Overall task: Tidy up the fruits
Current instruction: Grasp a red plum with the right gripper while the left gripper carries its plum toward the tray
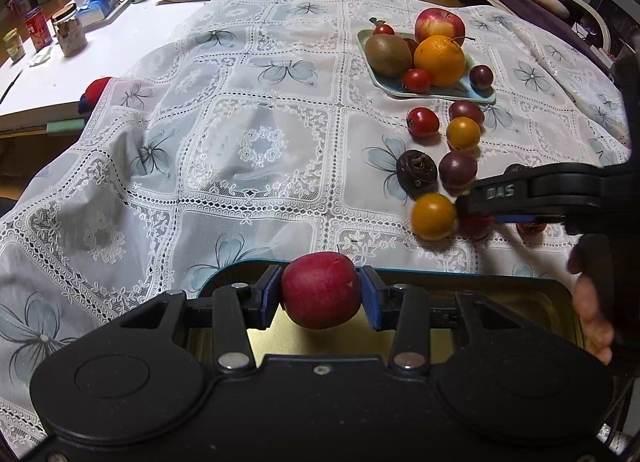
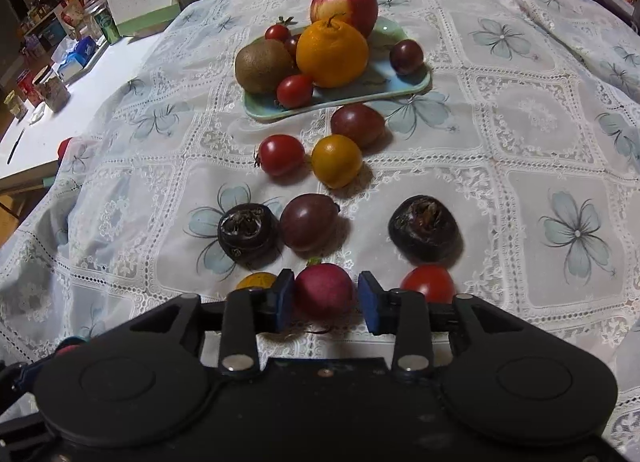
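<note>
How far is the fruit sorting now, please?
Partly done. The pale green tray already holds several fruits, including a big orange. The left gripper grips a red round fruit above a dark gold-bottomed tray. The right gripper stands open around a pink-red fruit. About eight small fruits remain on the lace tablecloth.

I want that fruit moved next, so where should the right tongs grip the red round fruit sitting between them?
Grip the red round fruit across its widest middle, coming in low from the near side. It is smooth and round, and the right tongs already straddle it, open, one pad on each flank.
</note>
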{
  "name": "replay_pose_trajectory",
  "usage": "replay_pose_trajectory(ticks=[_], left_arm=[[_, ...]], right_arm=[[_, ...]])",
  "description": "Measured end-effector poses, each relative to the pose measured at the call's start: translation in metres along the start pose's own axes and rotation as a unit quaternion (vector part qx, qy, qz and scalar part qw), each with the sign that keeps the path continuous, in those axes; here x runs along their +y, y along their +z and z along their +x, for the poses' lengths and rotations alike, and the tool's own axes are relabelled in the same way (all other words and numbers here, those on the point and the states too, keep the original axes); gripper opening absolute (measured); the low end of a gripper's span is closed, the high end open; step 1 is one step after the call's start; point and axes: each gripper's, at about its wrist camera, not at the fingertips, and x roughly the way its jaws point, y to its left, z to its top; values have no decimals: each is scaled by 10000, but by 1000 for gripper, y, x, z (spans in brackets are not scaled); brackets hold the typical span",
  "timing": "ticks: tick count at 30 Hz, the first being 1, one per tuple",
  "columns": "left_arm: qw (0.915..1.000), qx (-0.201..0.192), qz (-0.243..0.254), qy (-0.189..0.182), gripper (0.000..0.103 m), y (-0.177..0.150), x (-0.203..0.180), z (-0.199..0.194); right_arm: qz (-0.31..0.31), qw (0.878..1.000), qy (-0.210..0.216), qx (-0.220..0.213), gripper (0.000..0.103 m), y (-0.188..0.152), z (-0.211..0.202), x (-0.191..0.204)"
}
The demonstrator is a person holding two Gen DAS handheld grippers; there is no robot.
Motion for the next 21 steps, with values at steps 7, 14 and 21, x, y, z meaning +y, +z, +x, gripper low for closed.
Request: replay_pose_trajectory(ticks=[7,14,21], left_arm=[[9999,84,15,-54,50,0,0,2],[9996,73,-122,-262,50,8,9,-9],[9993,97,-113,-336,50,8,6,-17]], right_arm=[[40,9996,115,271,41,-1,20,6],[-5,9998,77,-156,36,-5,-2,7],[179,9981,411,-432,36,-12,-43,-6]])
